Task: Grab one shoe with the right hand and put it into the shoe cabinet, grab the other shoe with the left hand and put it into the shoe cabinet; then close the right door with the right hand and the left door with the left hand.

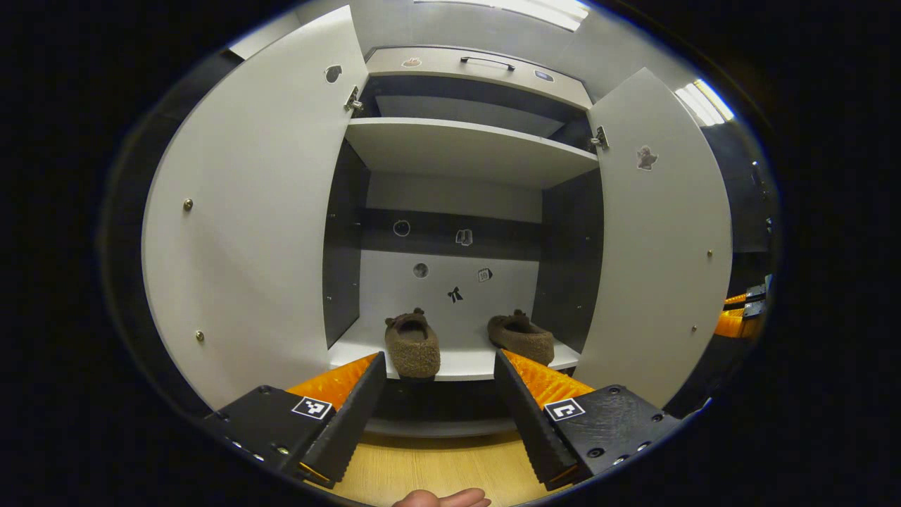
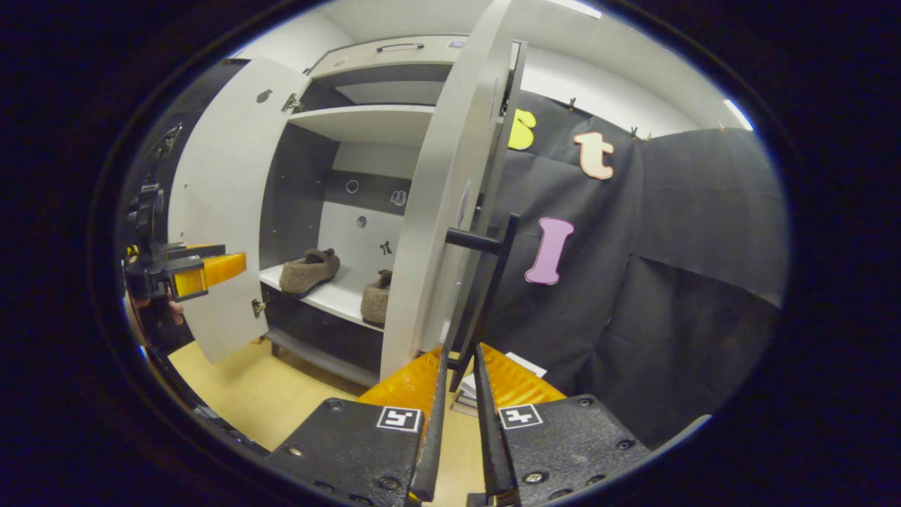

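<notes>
Closing the right door (image 2: 436,211) is being started: the nearly closed right tool (image 2: 457,366) is being brought to its handle (image 2: 486,282), while the left tool (image 1: 440,384) is being held open, empty, before both shoes (image 1: 414,345) on the shelf (image 1: 457,362).

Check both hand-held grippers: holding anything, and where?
Left hand-held gripper is open, holding nothing. Right hand-held gripper looks nearly closed near the bottom of the right door's handle; whether it grips it cannot be told.

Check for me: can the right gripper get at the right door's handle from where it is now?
Probably yes. In the right gripper view, the right gripper is nearly closed, just below the dark bar handle on the right door's outer face, with nothing between them. Contact cannot be told.
</notes>
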A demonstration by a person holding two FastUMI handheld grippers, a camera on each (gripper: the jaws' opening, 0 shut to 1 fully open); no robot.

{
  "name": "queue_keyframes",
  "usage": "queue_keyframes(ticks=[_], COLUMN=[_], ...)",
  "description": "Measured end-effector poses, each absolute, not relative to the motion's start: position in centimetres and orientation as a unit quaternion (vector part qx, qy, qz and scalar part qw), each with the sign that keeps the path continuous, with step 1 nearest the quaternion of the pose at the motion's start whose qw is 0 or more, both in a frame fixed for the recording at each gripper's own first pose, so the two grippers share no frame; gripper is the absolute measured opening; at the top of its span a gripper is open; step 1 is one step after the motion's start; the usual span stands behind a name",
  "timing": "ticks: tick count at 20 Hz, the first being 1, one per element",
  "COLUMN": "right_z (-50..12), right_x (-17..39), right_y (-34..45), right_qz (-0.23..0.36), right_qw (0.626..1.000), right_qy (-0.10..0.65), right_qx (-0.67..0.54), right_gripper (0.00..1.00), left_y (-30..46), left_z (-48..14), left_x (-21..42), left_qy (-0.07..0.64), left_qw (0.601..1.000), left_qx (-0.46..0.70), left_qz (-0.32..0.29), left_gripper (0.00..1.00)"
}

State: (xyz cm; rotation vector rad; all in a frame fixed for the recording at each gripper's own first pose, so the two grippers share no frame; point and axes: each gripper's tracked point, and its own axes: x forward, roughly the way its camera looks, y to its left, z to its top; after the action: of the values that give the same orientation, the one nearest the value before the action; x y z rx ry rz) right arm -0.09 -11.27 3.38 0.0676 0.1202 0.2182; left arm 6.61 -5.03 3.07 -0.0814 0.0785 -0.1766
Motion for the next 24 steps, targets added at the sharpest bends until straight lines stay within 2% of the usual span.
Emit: queue_keyframes(ticks=[3, 4, 7, 10, 11, 14, 15, 16, 17, 18, 20, 24], right_z=[3.9, 4.2, 4.9, 5.8, 6.2, 8.0, 8.5, 8.9, 9.2, 9.9, 10.9, 11.0], right_x=[0.0, -0.2, 0.2, 0.7, 0.9, 1.5, 2.0, 2.4, 2.7, 3.8, 4.8, 6.7], right_y=[-8.8, -8.2, -6.3, -4.8, -4.3, -2.6, -2.0, -1.2, -0.6, -0.9, -0.4, 1.2], right_qz=[0.132, 0.131, 0.132, 0.126, 0.125, 0.131, 0.131, 0.141, 0.144, 0.123, 0.132, 0.152], right_qw=[0.99, 0.99, 0.991, 0.99, 0.99, 0.987, 0.987, 0.986, 0.986, 0.988, 0.987, 0.986], right_qy=[0.052, 0.044, 0.032, 0.006, -0.002, -0.032, -0.038, -0.041, -0.047, -0.059, -0.077, -0.068], right_qx=[0.021, 0.009, -0.018, -0.058, -0.071, -0.088, -0.085, -0.078, -0.07, -0.067, -0.045, -0.007], right_gripper=[0.28, 0.33, 0.37, 0.49, 0.49, 0.76, 0.8, 0.94, 1.0, 0.99, 1.0, 1.0], left_y=[-4.5, -4.3, -3.3, -2.3, -1.9, -0.6, -0.1, 0.3, 0.7, 1.3, 2.3, 4.2], left_z=[2.8, 2.7, 2.2, 1.7, 1.5, 1.0, 0.9, 0.8, 0.6, 0.5, 0.4, 0.0], left_x=[6.6, 6.6, 6.5, 6.3, 6.2, 5.8, 5.8, 5.7, 5.5, 5.4, 5.1, 4.5], left_qy=[0.042, 0.044, 0.051, 0.059, 0.061, 0.068, 0.07, 0.073, 0.074, 0.076, 0.078, 0.086], left_qw=[0.995, 0.995, 0.996, 0.996, 0.996, 0.996, 0.996, 0.996, 0.996, 0.996, 0.996, 0.995], left_qx=[-0.038, -0.038, -0.038, -0.038, -0.038, -0.037, -0.038, -0.039, -0.04, -0.039, -0.037, -0.041], left_qz=[-0.081, -0.078, -0.068, -0.058, -0.055, -0.043, -0.039, -0.034, -0.031, -0.025, -0.015, 0.004], left_gripper=[0.93, 0.93, 0.93, 0.93, 0.93, 0.94, 0.94, 0.93, 0.93, 0.94, 0.94, 0.94])
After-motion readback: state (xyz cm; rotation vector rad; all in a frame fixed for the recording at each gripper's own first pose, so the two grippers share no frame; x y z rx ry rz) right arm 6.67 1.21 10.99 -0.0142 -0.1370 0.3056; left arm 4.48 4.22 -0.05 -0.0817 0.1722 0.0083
